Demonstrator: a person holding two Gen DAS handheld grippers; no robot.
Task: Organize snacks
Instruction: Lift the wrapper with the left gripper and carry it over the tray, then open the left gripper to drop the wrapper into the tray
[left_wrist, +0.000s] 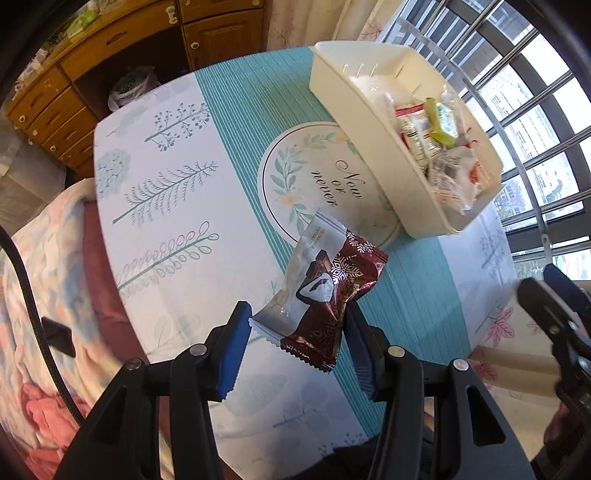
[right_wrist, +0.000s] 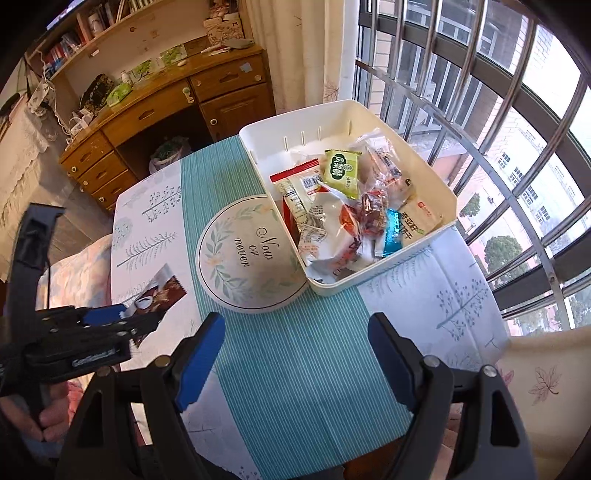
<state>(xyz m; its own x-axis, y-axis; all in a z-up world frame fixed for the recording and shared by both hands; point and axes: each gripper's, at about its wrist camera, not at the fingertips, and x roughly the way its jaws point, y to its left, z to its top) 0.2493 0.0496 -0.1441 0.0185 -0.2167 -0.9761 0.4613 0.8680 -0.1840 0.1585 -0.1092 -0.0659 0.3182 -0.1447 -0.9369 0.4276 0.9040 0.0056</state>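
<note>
Blue-padded left tool (left_wrist: 295, 332) pinches a red and silver snack packet (left_wrist: 321, 291) above the patterned tabletop (left_wrist: 166, 206). Right tool (right_wrist: 295, 354) hangs open, holding nothing. White bin (right_wrist: 424, 254) of snacks (right_wrist: 340, 206) sits near the window.

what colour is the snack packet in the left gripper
Dark red with gold snowflakes, part silver-white; left wrist view.

Maroon-and-silver snowflake-printed snack packet (left_wrist: 325, 291) between blue pads (left_wrist: 232, 354); beyond, cream bin (left_wrist: 354, 96) on teal-striped, leaf-patterned tablecloth (left_wrist: 236, 147).
</note>
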